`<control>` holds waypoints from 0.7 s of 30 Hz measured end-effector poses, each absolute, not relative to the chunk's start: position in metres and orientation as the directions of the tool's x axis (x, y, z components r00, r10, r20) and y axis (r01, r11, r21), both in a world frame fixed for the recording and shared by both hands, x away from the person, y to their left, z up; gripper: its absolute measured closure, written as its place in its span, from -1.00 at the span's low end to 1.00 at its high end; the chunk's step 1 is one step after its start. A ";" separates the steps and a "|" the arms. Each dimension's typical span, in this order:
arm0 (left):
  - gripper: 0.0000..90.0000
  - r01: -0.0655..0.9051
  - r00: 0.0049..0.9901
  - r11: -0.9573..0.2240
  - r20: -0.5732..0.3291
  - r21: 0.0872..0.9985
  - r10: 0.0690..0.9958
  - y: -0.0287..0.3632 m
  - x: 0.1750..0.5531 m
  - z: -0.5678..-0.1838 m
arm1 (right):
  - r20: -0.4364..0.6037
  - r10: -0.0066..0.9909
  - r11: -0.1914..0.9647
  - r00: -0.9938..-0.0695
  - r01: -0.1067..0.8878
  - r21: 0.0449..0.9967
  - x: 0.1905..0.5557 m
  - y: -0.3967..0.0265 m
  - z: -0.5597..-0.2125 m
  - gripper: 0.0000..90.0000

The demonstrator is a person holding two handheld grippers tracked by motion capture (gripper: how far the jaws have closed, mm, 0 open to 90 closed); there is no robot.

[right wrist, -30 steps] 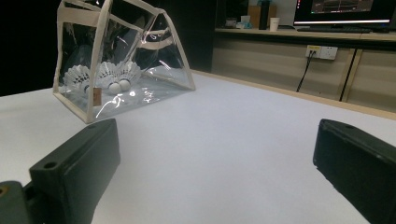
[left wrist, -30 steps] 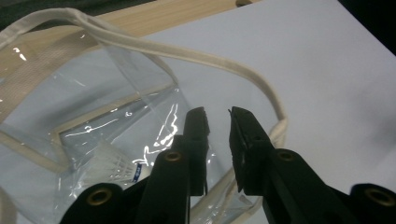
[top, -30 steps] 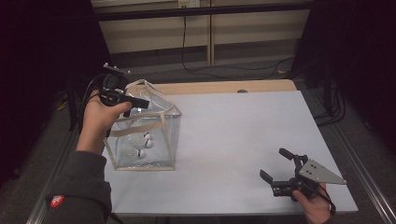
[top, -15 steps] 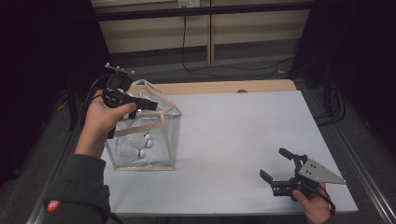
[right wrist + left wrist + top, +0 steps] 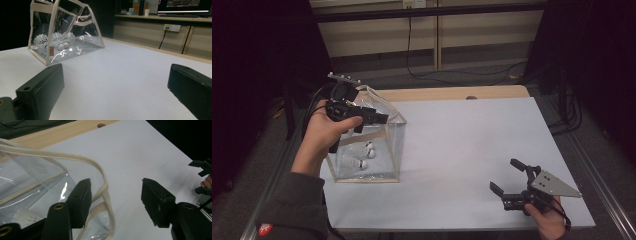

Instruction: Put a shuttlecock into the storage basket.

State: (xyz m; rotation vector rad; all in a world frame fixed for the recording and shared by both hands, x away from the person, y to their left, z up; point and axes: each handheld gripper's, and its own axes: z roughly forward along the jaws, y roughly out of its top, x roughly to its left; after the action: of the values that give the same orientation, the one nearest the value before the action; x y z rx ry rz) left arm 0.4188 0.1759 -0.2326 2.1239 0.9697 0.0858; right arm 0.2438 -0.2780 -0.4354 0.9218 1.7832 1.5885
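Observation:
A clear plastic bag (image 5: 377,155) with cream trim stands at the table's left, with white shuttlecocks (image 5: 361,163) lying inside it. My left gripper (image 5: 372,122) hovers over the bag's top. In the left gripper view its jaws have just been opening. The bag's cream handle strap (image 5: 104,185) runs loose between them beside the left pad, and no pad presses on it, so the left gripper (image 5: 115,188) is open. My right gripper (image 5: 504,175) rests open near the front right edge, holding nothing. In the right gripper view its jaws (image 5: 117,75) face the bag (image 5: 65,32) and shuttlecocks (image 5: 58,40).
The white table top (image 5: 472,135) stretches between the bag and the right gripper. A wooden strip (image 5: 452,93) borders the far edge. Cables hang on the wall behind. Metal rails run along both table sides.
The left jaws stand wider apart than before, with the strap now loose between them. The left hand has barely shifted. The bag and right gripper have stayed put.

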 end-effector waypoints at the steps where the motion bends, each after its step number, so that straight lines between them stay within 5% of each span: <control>1: -0.12 0.614 0.707 -0.396 -0.252 0.683 0.661 0.175 0.417 -0.232 | 0.027 0.801 0.056 -0.599 0.119 0.991 0.244 -0.278 -0.435 -0.99; 21: -0.53 0.568 0.764 -0.438 -0.250 0.697 0.595 0.165 0.401 -0.235 | 0.026 0.801 0.056 -0.598 0.118 0.991 0.244 -0.278 -0.435 -0.99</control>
State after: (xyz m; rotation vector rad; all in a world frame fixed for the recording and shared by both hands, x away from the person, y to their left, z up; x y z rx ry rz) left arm 0.4007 0.1654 -0.2350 2.1404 0.8659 0.0411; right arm 0.2436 -0.2783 -0.4350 0.9193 1.7832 1.5885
